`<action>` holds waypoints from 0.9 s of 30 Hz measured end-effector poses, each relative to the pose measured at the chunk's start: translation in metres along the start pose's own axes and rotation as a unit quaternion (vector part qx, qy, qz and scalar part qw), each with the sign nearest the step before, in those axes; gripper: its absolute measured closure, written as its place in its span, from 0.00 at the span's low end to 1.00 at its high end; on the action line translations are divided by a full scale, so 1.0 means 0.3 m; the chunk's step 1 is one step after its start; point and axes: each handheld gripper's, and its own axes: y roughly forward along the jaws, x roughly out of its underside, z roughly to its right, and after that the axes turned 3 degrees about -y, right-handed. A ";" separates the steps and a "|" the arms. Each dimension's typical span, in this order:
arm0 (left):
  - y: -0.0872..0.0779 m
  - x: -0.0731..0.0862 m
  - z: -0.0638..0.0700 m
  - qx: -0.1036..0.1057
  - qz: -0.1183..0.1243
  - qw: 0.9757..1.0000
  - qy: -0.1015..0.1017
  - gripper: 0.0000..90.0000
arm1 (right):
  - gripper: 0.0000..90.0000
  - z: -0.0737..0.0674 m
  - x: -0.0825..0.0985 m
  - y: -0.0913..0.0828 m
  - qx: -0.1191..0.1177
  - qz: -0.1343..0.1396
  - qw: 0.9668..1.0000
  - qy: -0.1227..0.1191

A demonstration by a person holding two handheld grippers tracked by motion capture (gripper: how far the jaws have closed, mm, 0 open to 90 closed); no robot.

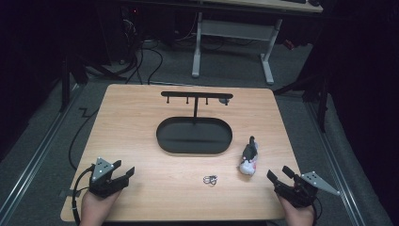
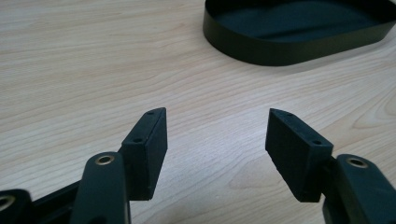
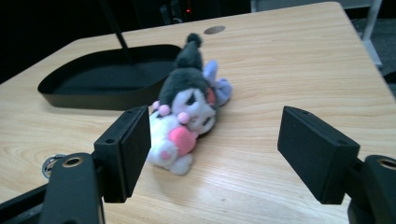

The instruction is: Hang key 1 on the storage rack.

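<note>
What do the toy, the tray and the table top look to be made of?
Toy: soft plush, fuzzy pile in grey, white and pink. Tray: probably thin painted metal, matte black with a crisp thin wall; plastic is possible. Table: light wood or wood-look laminate, with printed-looking grain and a smooth satin surface.

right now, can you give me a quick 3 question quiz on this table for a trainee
1. True or false: the right tool is shut on the plush toy.
2. Which lies nearest the key ring: A the plush toy, B the hanger stand, C the left tool?
3. Fill in: the stand's post rises from the black oval ___.

Key: 1 false, both tools stand open and hold nothing. 2 A. 3 tray.
</note>
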 end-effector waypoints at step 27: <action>-0.087 0.073 -0.014 -0.025 0.014 0.999 -0.013 0.42 | 0.78 -0.168 -0.040 0.194 -0.085 -0.047 0.991 -0.097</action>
